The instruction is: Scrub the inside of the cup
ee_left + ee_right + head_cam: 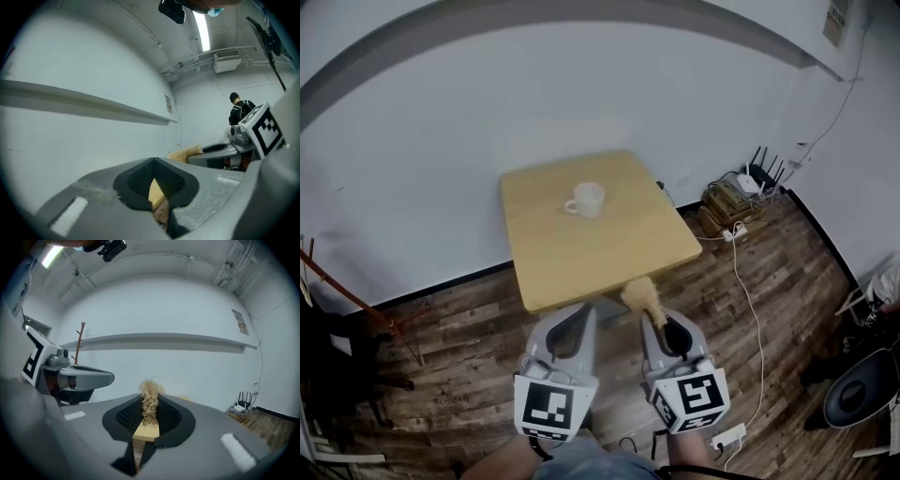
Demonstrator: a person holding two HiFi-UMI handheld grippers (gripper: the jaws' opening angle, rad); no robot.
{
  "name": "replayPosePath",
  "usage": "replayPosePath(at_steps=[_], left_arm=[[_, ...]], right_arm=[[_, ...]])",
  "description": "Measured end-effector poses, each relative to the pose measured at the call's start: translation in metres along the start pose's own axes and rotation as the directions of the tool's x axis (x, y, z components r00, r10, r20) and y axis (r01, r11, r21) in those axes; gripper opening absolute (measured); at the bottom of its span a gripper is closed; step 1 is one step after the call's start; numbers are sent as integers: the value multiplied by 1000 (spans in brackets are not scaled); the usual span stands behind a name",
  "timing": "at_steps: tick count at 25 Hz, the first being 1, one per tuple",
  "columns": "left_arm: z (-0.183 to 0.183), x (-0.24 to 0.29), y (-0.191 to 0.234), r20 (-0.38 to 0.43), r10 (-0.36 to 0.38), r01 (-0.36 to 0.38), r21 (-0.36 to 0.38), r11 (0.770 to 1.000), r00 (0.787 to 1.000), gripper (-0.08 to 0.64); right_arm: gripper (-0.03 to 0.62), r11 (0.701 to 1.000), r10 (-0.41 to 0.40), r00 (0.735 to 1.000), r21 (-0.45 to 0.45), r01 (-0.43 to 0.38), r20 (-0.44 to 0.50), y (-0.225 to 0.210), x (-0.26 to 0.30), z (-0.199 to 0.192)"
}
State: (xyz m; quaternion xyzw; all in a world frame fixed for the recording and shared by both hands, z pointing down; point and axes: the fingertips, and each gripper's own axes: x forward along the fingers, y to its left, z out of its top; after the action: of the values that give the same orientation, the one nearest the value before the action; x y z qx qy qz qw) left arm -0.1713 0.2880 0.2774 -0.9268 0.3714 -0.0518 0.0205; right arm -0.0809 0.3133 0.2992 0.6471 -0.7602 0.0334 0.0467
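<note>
On the small wooden table (609, 248) by the white wall (441, 141), the white cup (586, 200) stands upright, mouth up, handle to the left, with bare top all round it. Near the table's front edge, the right gripper (661, 323) pinches a straw brush (642, 295) pointing forward at the table, and the left gripper (574, 319) beside it is pressed together, empty.
</note>
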Motion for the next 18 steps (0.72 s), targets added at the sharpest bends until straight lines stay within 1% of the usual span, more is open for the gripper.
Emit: replayPosePath(at_steps=[2, 7, 11, 18], left_arm=[[5, 10, 12, 17, -11, 11, 9, 1000, 1000, 18], [9, 26, 35, 42, -41, 38, 66, 997, 998, 18], [8, 37, 42, 47, -53, 51, 57, 997, 997, 18], [-9, 58, 39, 8, -67, 66, 42, 997, 998, 18]], right_arm=[[60, 1000, -11, 1000, -10, 11, 13, -1, 14, 9], [60, 999, -32, 999, -34, 33, 27, -1, 38, 24], [60, 998, -41, 999, -47, 42, 25, -4, 48, 28], [60, 998, -47, 999, -35, 47, 0, -21, 59, 18]])
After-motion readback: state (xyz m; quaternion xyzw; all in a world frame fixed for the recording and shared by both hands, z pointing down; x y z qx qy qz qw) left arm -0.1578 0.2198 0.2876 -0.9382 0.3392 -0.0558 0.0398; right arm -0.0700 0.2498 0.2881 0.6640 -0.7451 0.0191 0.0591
